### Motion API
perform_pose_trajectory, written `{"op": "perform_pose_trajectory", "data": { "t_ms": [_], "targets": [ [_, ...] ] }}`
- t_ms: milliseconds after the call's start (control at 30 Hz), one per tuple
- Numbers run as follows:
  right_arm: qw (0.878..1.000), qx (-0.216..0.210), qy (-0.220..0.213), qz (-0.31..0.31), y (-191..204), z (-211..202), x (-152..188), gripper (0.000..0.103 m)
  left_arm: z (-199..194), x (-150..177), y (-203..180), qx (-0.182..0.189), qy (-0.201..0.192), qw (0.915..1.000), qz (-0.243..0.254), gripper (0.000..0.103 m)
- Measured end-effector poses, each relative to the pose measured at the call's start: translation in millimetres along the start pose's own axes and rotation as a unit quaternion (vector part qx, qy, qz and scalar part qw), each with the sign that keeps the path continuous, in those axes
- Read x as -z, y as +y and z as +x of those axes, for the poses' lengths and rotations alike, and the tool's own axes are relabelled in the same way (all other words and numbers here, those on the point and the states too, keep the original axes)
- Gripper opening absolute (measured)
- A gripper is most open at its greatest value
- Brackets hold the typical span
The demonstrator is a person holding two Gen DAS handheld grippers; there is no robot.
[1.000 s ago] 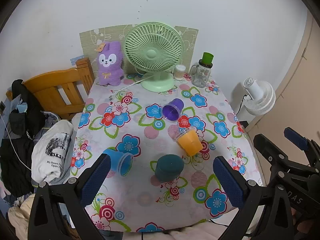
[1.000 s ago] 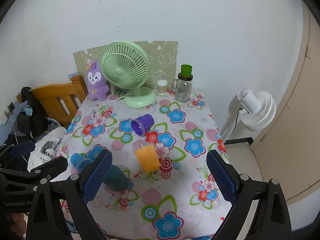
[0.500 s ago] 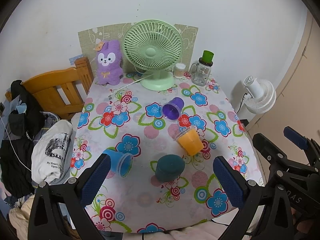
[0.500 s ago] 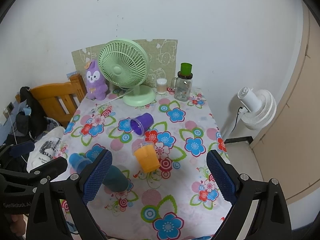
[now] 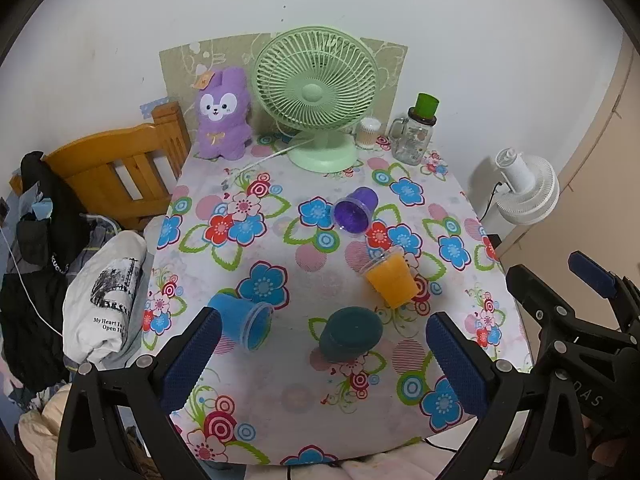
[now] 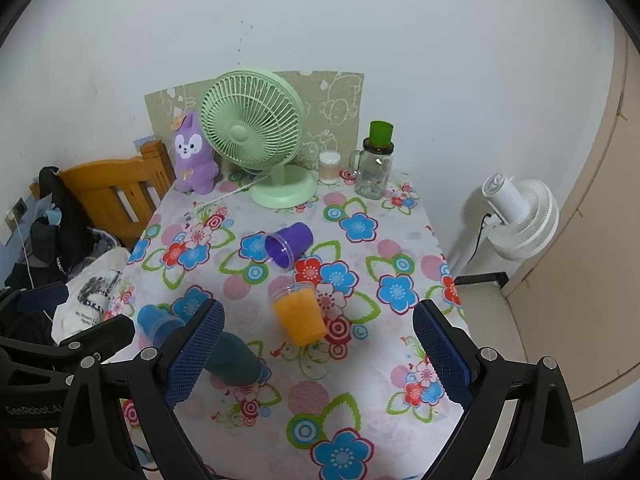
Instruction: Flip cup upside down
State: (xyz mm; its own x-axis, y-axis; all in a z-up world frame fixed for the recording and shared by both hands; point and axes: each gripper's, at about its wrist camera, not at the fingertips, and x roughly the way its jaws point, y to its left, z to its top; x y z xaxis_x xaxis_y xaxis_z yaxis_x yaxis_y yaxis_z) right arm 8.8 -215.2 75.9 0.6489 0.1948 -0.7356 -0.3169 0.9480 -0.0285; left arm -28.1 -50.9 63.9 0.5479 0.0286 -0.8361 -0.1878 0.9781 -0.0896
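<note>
Jaws on both our left gripper [image 5: 320, 356] and right gripper [image 6: 318, 354] gape empty above the tabletop [image 5: 256, 384], where the orange cup [image 5: 390, 278] lies sideways, probably light, slick plastic, so we'd pinch mid-wall.

Floral tablecloth [image 5: 256, 364] covers the table. Green desk fan [image 5: 316, 96] stands at 12 o'clock, purple plush rabbit [image 5: 222, 116] beside it at 11. Glass jar with green lid [image 5: 416, 132] at 1 o'clock. White floor fan [image 5: 524, 188] at 2. Wooden chair [image 5: 116, 172] at 10, clothes [image 5: 48, 280] heaped at 9.
</note>
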Motion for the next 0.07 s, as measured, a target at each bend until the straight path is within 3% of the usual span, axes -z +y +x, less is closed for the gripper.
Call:
{"op": "perform_pose_trajectory", "data": {
  "t_ms": [67],
  "targets": [
    [1.0,-0.005,0.006,-0.001,2.2,5.8,0.0,0.097,3.4,-0.7,2.9,0.0,0.005,1.0,-0.001,0.103]
  ]
}}
